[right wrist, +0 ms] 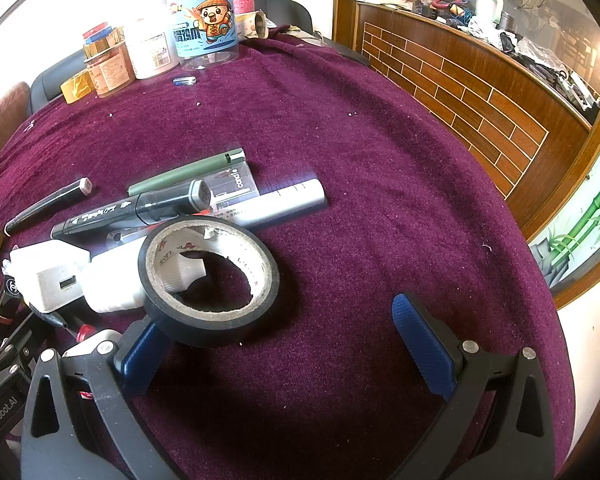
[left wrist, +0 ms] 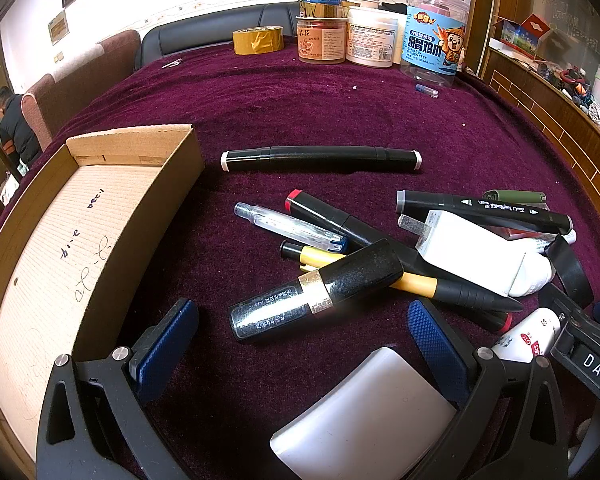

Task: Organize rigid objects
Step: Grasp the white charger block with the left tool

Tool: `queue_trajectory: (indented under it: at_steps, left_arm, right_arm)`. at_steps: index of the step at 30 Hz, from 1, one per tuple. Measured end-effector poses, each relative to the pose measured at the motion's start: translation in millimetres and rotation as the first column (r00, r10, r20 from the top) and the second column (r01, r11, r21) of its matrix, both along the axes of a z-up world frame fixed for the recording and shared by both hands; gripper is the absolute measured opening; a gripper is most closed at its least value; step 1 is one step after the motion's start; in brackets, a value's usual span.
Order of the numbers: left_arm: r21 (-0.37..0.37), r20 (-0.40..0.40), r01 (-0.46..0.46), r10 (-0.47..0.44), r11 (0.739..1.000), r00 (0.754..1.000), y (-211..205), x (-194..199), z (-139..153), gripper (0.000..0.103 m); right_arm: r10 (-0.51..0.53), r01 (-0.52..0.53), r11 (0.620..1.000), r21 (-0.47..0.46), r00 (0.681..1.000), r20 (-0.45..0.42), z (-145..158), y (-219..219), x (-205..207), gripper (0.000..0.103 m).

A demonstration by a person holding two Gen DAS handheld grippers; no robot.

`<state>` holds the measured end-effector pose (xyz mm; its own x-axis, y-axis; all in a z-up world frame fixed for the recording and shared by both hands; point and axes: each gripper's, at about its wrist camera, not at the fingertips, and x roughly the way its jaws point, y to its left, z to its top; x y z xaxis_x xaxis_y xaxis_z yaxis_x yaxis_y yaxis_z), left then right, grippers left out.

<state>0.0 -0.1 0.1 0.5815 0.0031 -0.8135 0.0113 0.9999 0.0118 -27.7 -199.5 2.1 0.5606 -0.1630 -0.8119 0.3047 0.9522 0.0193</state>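
Left hand-held gripper [left wrist: 300, 344]: jaws spread wide, released, nothing between the blue pads. It hovers low over the worktop [left wrist: 320, 108], which is covered in a dark purple cloth. A white rounded block [left wrist: 364, 420] sits close under the camera, between the two finger bases.

Cardboard tray [left wrist: 60, 248]: open, left of the left gripper, its floor bare apart from pen scribbles.

Pile of rigid items, centre to right in the left wrist view:
- black glitter tube with gold band [left wrist: 316, 292], just ahead of the left gripper, lying across a yellow-and-black pen [left wrist: 400, 280]
- clear pen [left wrist: 292, 228], beside a red-capped black marker [left wrist: 332, 216]
- white USB charger [left wrist: 468, 252], resting on the pile
- long black marker with white ends [left wrist: 320, 159], lying alone, beyond the pile
- black marker with printed barrel [left wrist: 484, 208], with a green pen [left wrist: 516, 196] just behind it

Right hand-held gripper [right wrist: 280, 340]: jaws also wide apart, released. Its left pad [right wrist: 140, 356] is touching or just under the rim of a black tape roll [right wrist: 208, 276]; the right pad stands well clear. The roll lies tilted, leaning on a white bottle [right wrist: 116, 284] next to the charger. A silver marker [right wrist: 284, 204] lies behind the roll.

Far edge of worktop: yellow tape roll [left wrist: 258, 40], several jars [left wrist: 370, 36], and a clear blue-label canister [left wrist: 434, 36].
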Motion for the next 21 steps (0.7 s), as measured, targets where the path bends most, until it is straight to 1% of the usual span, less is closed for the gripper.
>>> queue_trajectory:
  at_steps: [3, 6, 8, 11, 14, 21]
  left_arm:
    - [0.0, -0.001, 0.003, -0.003, 1.0, 1.0, 0, 0, 0, 0.102]
    - [-0.005, -0.02, 0.036, -0.037, 0.999, 0.999, 1, -1, 1, 0.102]
    - [-0.008, -0.033, 0.054, -0.054, 0.999, 0.998, 2, -2, 2, 0.102]
    - [-0.008, -0.063, 0.083, -0.084, 0.997, 0.995, 3, -9, 2, 0.102]
    - [-0.006, -0.06, 0.102, -0.102, 0.995, 0.993, 0, -14, 1, 0.102]
    - [-0.008, -0.058, 0.104, -0.104, 0.995, 0.993, 0, -15, 1, 0.102]
  right_arm:
    - [0.052, -0.052, 0.999, 0.008, 0.999, -0.008, 0, 0, 1, 0.103]
    - [0.116, -0.116, 0.993, 0.03, 0.993, -0.025, 1, -4, 1, 0.103]
    - [0.136, -0.135, 0.99, 0.035, 0.99, -0.04, 1, -6, 0, 0.103]
    - [0.144, -0.142, 0.989, 0.035, 0.988, -0.055, 0, -3, -6, 0.103]
    - [0.156, -0.153, 0.987, 0.037, 0.986, -0.066, 0, -3, -6, 0.103]
    - [0.157, -0.155, 0.987, 0.032, 0.985, -0.065, 1, -3, -6, 0.103]
